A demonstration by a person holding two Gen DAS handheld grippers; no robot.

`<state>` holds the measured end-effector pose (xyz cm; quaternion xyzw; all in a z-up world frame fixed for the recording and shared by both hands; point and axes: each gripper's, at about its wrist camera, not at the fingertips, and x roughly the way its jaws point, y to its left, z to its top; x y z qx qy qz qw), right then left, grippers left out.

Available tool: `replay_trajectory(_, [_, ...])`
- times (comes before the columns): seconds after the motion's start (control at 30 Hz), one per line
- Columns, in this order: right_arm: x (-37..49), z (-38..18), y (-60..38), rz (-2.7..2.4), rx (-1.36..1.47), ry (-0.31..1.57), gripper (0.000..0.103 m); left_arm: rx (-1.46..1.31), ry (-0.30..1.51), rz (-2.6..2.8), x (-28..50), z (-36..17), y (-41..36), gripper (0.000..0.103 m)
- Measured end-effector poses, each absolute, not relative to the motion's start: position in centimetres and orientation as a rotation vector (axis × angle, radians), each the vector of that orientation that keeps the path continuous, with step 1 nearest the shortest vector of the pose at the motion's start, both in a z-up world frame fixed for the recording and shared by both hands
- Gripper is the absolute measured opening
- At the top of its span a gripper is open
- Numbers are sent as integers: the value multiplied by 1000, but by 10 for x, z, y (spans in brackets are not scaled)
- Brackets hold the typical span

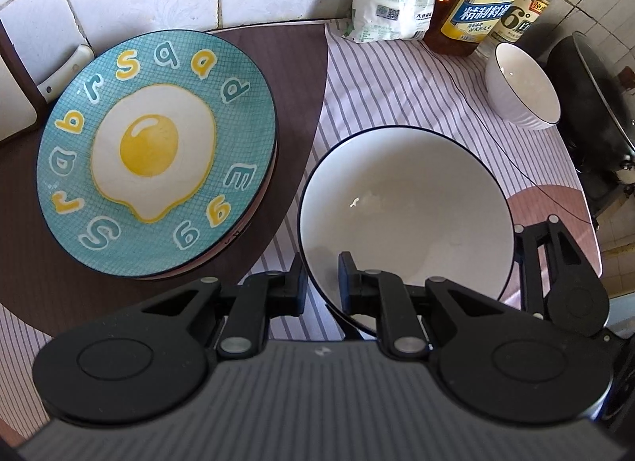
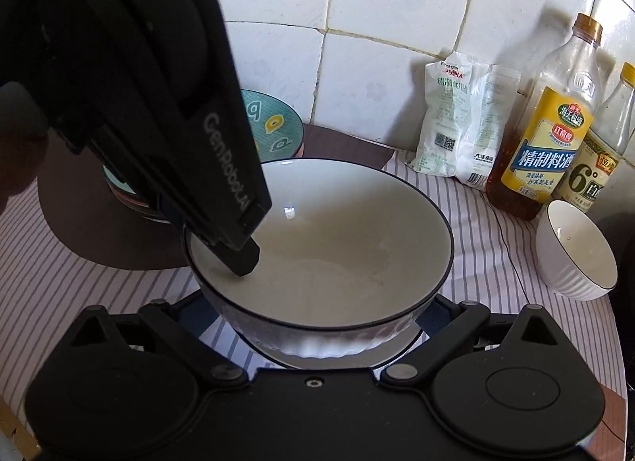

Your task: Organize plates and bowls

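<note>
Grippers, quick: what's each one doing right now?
Left gripper: shut on the big bowl's rim, one finger inside, one outside.
Right gripper: fingers straddle the same bowl; whether they press it cannot be told.

Big white bowl [image 1: 405, 203] with a dark rim sits upright on the striped tabletop [image 1: 397, 76], just right of the stacked teal fried-egg plate [image 1: 154, 151]. A small ribbed white bowl [image 1: 522, 84] stands upright behind it, near the bottles.
</note>
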<state>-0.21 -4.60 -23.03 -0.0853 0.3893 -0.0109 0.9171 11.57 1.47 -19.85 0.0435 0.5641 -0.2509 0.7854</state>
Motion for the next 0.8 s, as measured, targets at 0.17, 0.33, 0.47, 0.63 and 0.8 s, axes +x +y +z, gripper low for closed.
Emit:
replay_trajectory(0.17, [4, -227, -46, -26, -181, 845, 100, 127, 1204, -519, 118, -200, 9, 17])
replay_trajectory(0.33, [4, -222, -38, -1, -297, 912, 100, 93, 1218, -533, 124, -203, 10, 15])
replay_trajectory(0.47, [6, -220, -54, -27, -197, 954, 102, 91, 1232, -528, 124, -204, 8, 15])
replay_trajectory(0.63, [-1, -219, -54, -15, -244, 925, 102, 99, 1243, -528, 122, -202, 9, 15])
replay_trajectory(0.8, [-20, -206, -57, -2, -257, 880, 102, 128, 1235, -556, 116, -179, 10, 16])
